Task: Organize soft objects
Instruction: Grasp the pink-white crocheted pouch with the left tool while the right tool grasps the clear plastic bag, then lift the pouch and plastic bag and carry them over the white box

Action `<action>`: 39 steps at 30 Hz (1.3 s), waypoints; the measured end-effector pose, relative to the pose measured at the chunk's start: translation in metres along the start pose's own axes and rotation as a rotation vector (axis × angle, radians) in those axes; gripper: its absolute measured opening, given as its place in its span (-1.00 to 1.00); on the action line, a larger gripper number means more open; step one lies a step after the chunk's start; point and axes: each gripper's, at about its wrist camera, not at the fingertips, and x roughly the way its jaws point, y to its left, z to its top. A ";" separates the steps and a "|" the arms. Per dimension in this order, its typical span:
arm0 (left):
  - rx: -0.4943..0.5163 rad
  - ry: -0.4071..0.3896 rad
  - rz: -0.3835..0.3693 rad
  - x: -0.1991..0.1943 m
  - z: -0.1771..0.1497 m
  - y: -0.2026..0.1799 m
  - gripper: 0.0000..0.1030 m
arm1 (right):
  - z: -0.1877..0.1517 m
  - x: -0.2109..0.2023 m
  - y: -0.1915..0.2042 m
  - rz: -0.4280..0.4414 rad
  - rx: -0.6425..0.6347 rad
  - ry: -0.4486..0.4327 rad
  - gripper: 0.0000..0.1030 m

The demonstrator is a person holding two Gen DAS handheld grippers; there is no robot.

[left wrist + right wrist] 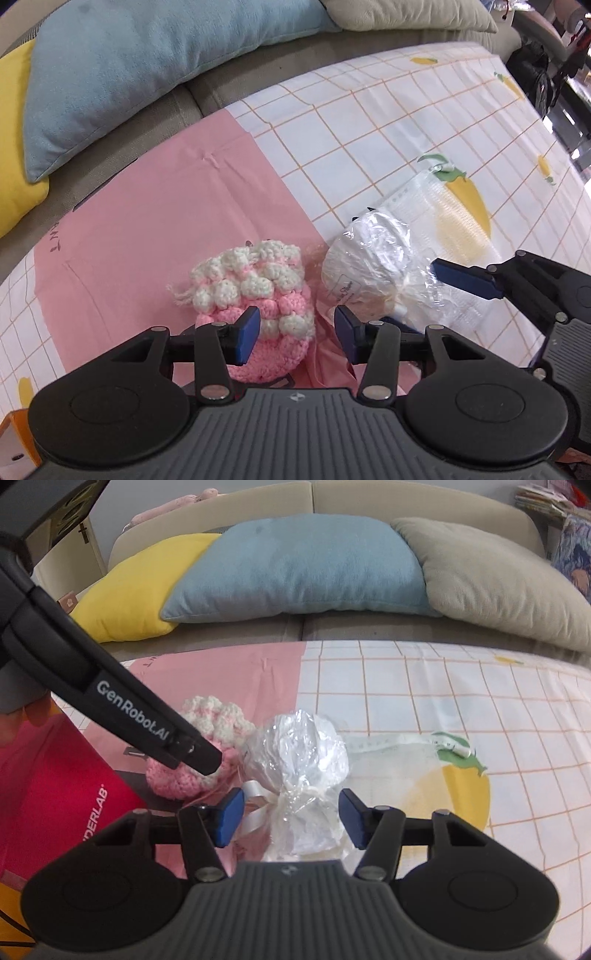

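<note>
A pink and white crocheted pouch (255,306) lies on the pink patch of the bed sheet (166,192). My left gripper (297,334) is open just in front of it, its left pad against the pouch's right side. A clear plastic-wrapped white bundle (301,775) with a white ribbon lies beside the pouch (207,753). My right gripper (290,821) is open with the bundle's lower part between its pads. The bundle (369,262) and the right gripper (465,282) also show in the left wrist view.
Yellow (140,583), blue (303,568) and beige (498,576) cushions line the sofa back behind the sheet. A flat clear zip bag (406,760) lies on the checked sheet to the right. A red box (55,794) stands at the left.
</note>
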 end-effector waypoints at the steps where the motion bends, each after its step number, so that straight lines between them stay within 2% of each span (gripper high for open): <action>1: 0.013 0.015 0.012 0.004 0.002 -0.002 0.11 | -0.001 0.002 -0.002 -0.001 0.005 0.002 -0.02; 2: 0.030 0.029 0.027 0.008 0.003 -0.006 0.13 | -0.002 0.004 -0.004 0.005 0.013 0.005 -0.18; 5: 0.077 0.057 0.084 0.017 0.004 -0.013 0.13 | -0.004 0.001 -0.010 0.025 0.042 -0.012 -0.34; 8: 0.100 0.066 0.115 0.021 0.004 -0.016 0.13 | -0.005 -0.008 -0.018 0.031 0.082 -0.040 -0.38; 10: 0.092 0.069 0.109 0.023 0.004 -0.015 0.13 | -0.006 -0.017 -0.025 0.033 0.111 -0.053 -0.38; 11: 0.092 0.069 0.109 0.024 0.004 -0.015 0.10 | -0.007 -0.020 -0.026 0.032 0.118 -0.053 -0.38; 12: 0.095 0.064 0.113 0.026 0.004 -0.015 -0.06 | -0.008 -0.023 -0.027 0.030 0.122 -0.050 -0.38; 14: 0.102 0.050 0.110 0.026 0.003 -0.015 -0.23 | -0.011 -0.027 -0.026 0.030 0.126 -0.047 -0.38; 18: 0.052 -0.019 0.079 0.010 -0.002 -0.010 -0.49 | -0.015 -0.039 -0.024 0.024 0.117 -0.057 -0.38; 20: 0.011 -0.061 0.064 -0.003 -0.006 -0.004 -0.56 | -0.015 -0.045 -0.022 0.020 0.119 -0.065 -0.38; 26: -0.047 -0.214 0.005 -0.062 -0.022 -0.001 -0.61 | -0.016 -0.070 -0.018 0.008 0.128 -0.090 -0.38; 29: -0.056 -0.297 -0.003 -0.095 -0.035 -0.010 -0.62 | -0.018 -0.086 -0.012 0.002 0.127 -0.108 -0.38; 33: -0.083 -0.383 -0.060 -0.135 -0.065 -0.022 -0.63 | -0.024 -0.110 -0.004 -0.009 0.134 -0.120 -0.38; 39: -0.132 -0.484 -0.108 -0.177 -0.128 -0.039 -0.63 | -0.043 -0.150 0.011 -0.033 0.160 -0.146 -0.38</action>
